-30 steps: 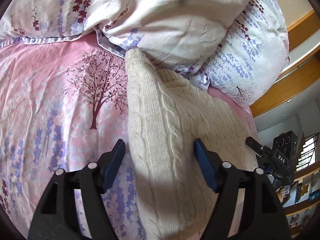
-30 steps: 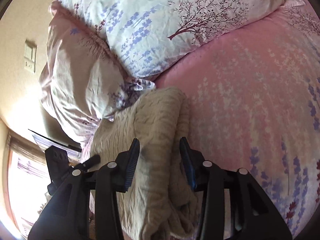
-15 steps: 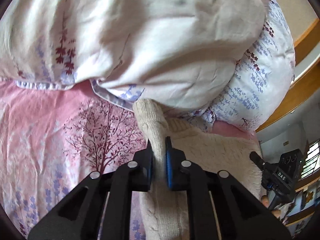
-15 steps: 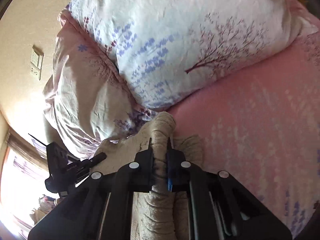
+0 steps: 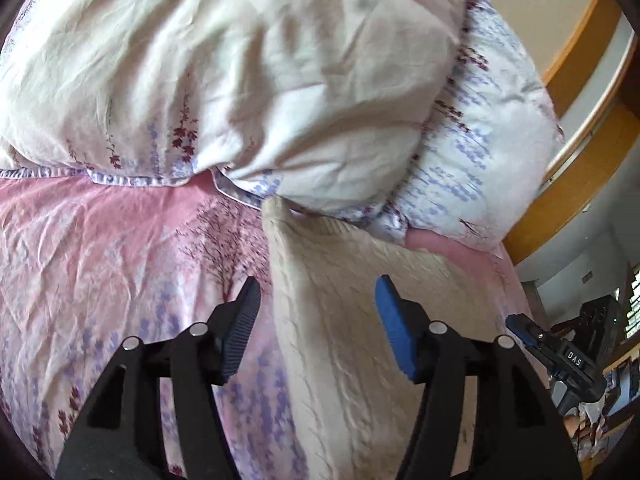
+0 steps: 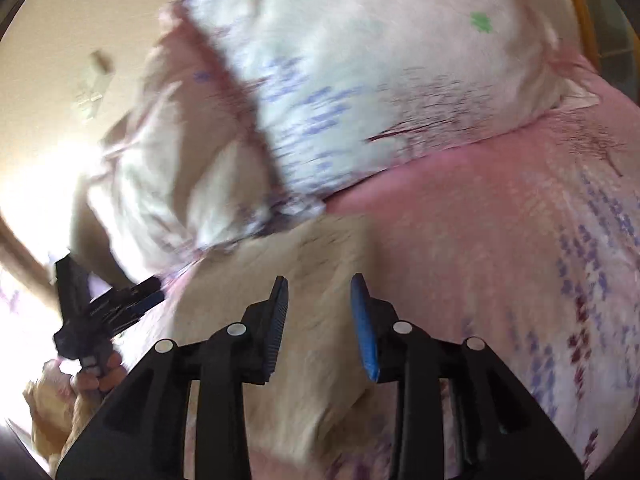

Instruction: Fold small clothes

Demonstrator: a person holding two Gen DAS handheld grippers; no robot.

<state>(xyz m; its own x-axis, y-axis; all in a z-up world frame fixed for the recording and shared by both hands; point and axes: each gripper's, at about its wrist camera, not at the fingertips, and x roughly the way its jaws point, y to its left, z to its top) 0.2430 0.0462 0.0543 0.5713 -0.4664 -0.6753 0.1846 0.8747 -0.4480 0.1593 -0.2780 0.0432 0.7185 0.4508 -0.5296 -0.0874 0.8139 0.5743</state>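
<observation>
Fingers (image 5: 248,312) of the left gripper (image 5: 316,320) are spread wide apart, and nothing is held between them. Same deal on the other side: the right gripper (image 6: 318,320) is seen with its jaws parted too, nothing clamped, though that view is pretty smeared with motion blur.

A cream cable-knit sweater (image 5: 352,320) is laid flat on the pink bedsheet printed with purple flowers and dark red trees (image 5: 100,260). Its far end is tucked right up against the pillows. In the left wrist view its left edge runs between the two blue pads, with the right pad over the knit and the left pad over the sheet. In the right wrist view the sweater (image 6: 320,248) is spread under both pads.

Two pillows are piled at the head of the bed: a big white floral pillow (image 5: 240,80) and a paler one with blue sprigs (image 5: 480,160) beside it. A wooden frame (image 5: 580,60) is seen off to the right.

The other handheld gripper can be spotted at the edge of each view.
</observation>
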